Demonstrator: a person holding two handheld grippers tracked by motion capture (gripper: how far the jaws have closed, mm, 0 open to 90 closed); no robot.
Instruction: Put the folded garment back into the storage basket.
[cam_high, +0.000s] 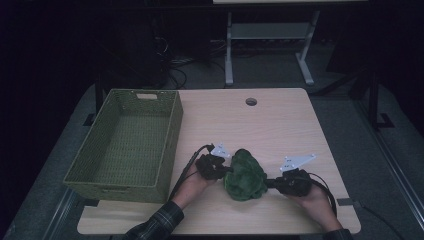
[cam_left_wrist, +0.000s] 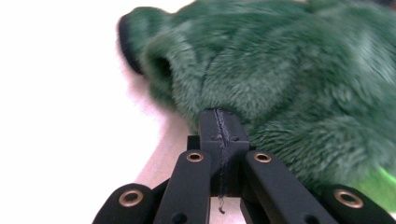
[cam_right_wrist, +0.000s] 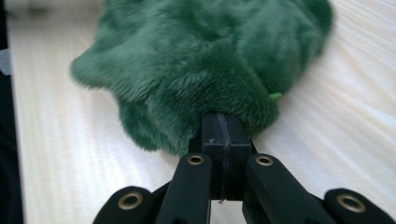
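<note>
Big wooden tabletop (cam_high: 280, 120), with a green woven basket (cam_high: 125, 145) standing open at nine o'clock on it. Near six o'clock lies the fuzzy green cloth (cam_high: 244, 175), bunched up. Left claw (cam_high: 225, 170) is clamped tight on its fur from nine o'clock, right claw (cam_high: 267, 183) pinching it from three. Risk: both bites look shallow, so on a lift the pile could slip free.
</note>
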